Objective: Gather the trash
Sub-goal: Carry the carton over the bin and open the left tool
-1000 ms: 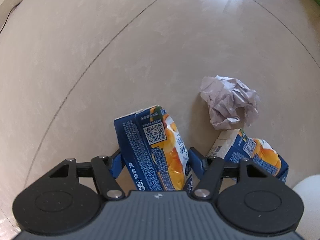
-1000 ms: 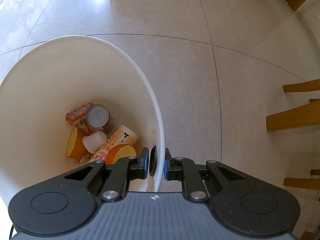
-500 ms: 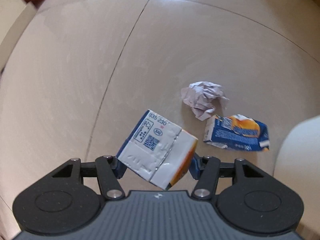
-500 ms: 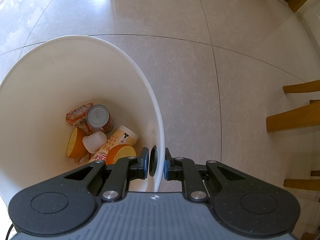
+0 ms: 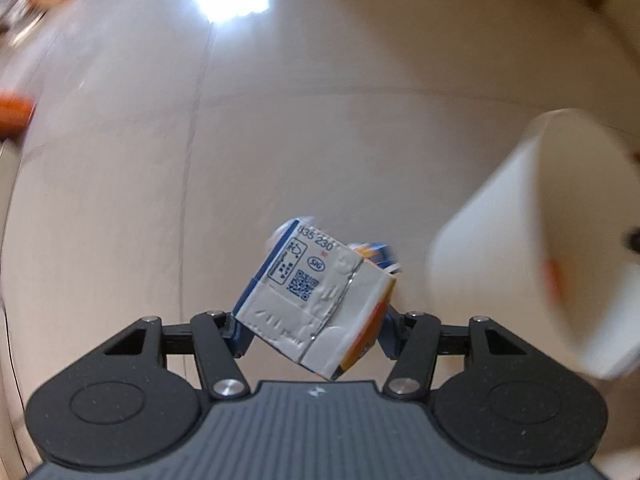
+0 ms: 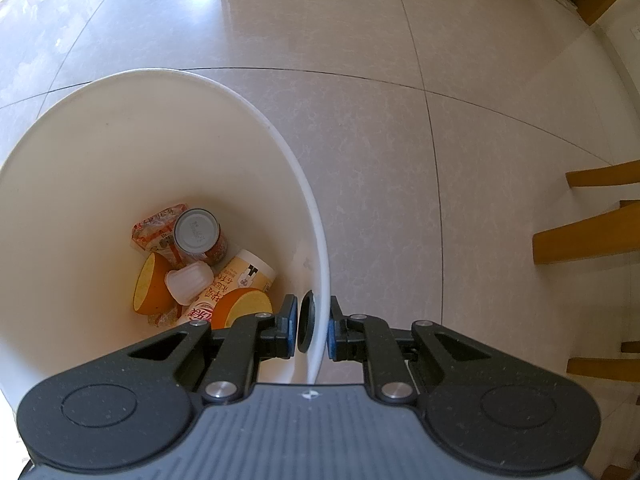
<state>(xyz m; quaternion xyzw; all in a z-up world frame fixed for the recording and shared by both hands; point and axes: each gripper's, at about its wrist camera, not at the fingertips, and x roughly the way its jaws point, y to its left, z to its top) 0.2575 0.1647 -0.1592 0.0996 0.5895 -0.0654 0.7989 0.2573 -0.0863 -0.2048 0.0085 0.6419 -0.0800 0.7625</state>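
Carton (image 5: 316,304) base: "SIG", "035 230", QR code; left fingers (image 5: 240,330) gripping.

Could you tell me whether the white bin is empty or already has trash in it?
Partly filled. The white bin holds a can, orange halves, a wrapper and a paper cup at the bottom, with much room above.

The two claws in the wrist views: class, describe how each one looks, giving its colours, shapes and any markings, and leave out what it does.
The left claw has a dark grey ribbed body with a small white emblem, two round black housings with circular insets, black linkage arms on silver pivot screws, and blue finger pads. The right claw is built the same way, with blue pads. No cable, sleeve or hand shows.
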